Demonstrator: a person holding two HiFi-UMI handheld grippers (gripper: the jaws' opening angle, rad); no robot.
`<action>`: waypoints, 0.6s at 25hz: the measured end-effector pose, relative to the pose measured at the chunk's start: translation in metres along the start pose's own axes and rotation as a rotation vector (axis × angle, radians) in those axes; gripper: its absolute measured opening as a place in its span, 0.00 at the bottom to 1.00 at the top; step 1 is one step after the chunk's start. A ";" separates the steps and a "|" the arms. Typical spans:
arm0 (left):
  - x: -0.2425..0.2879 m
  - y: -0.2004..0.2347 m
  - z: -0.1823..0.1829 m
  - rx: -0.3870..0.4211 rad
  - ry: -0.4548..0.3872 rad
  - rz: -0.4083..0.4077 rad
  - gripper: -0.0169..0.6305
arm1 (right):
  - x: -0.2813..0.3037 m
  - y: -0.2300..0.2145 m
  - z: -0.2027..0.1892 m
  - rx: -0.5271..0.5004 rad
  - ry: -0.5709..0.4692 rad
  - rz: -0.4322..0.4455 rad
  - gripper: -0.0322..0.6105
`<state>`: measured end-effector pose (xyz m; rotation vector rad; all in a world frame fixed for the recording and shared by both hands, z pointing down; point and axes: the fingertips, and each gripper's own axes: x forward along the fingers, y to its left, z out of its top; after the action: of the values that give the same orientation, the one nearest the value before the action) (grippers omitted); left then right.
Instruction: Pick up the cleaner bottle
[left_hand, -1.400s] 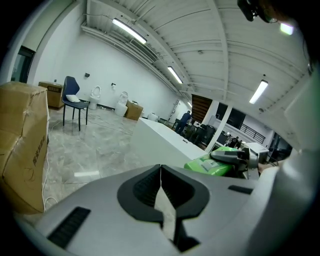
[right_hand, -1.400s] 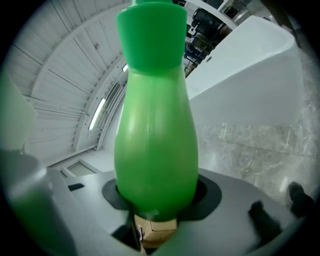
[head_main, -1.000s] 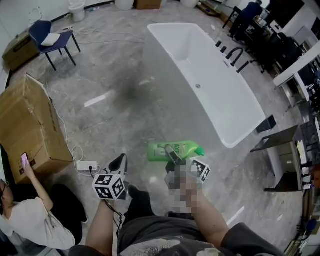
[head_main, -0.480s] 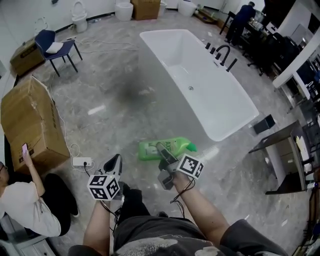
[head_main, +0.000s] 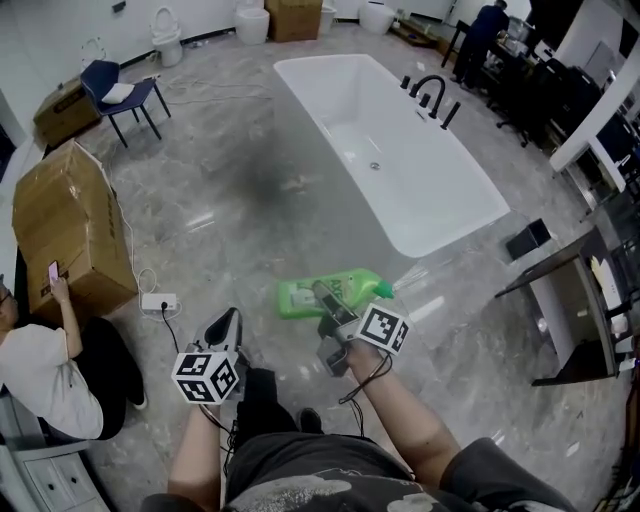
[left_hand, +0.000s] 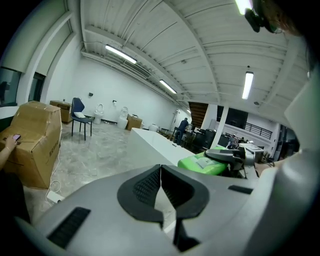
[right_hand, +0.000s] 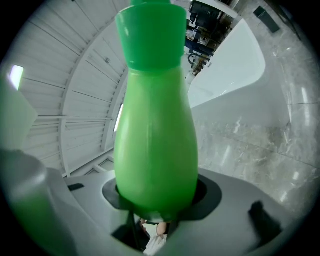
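The green cleaner bottle (head_main: 345, 291) lies on its side in the air above the marble floor, with my right gripper (head_main: 325, 298) shut on its body. In the right gripper view the bottle (right_hand: 155, 130) fills the middle, cap pointing away, wedged between the jaws (right_hand: 157, 197). My left gripper (head_main: 228, 323) hangs to the left of it with nothing in it. In the left gripper view its ribbed pads (left_hand: 148, 186) meet, and the bottle (left_hand: 200, 163) shows off to the right.
A long white bathtub (head_main: 455, 215) with black taps stands ahead on the right. A big cardboard box (head_main: 65, 225) and a seated person (head_main: 45, 365) are at the left, with a power strip (head_main: 158, 300) and cable nearby. A dark table (head_main: 565, 290) stands at the right, a blue chair (head_main: 125, 95) far back.
Both grippers have travelled forward over the floor toward the bathtub, a little higher. The bottle has stayed in the right gripper and the left has stayed shut.
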<state>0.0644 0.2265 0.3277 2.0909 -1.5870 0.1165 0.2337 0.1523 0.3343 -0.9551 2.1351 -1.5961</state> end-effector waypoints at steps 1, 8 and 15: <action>-0.006 -0.011 -0.004 -0.001 -0.006 0.000 0.05 | -0.013 -0.001 -0.002 0.004 0.003 0.001 0.36; -0.063 -0.067 -0.031 -0.008 -0.060 -0.005 0.05 | -0.088 -0.012 -0.028 0.022 0.008 0.015 0.36; -0.090 -0.064 -0.030 0.010 -0.065 0.032 0.05 | -0.095 -0.006 -0.042 0.025 0.023 0.029 0.36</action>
<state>0.1023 0.3304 0.2995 2.0974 -1.6616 0.0679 0.2799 0.2459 0.3405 -0.8984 2.1288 -1.6241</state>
